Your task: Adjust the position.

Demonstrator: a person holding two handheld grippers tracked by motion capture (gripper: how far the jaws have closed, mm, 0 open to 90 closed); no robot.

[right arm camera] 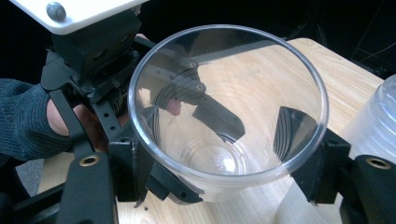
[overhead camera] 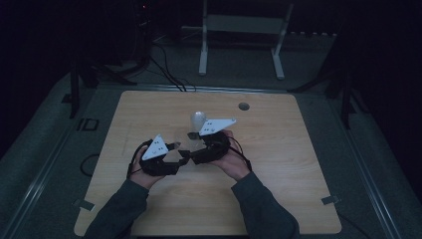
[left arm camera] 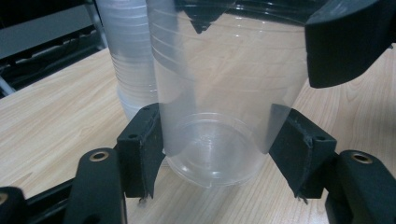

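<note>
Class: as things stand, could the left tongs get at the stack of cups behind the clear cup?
Probably not: the left tongs are shut on the clear cup, which stands between them and the stack of cups.

High view very dim; both gripper views brighter, sharp, with mild glare

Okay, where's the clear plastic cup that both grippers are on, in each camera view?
High view: the clear plastic cup is barely visible, low centre, between the two grippers.
Left gripper view: centre, upright, clamped between the black jaws.
Right gripper view: centre, seen into its open mouth.
Shared landmark: the stack of cups just behind it, at the right edge in the right gripper view.
</note>
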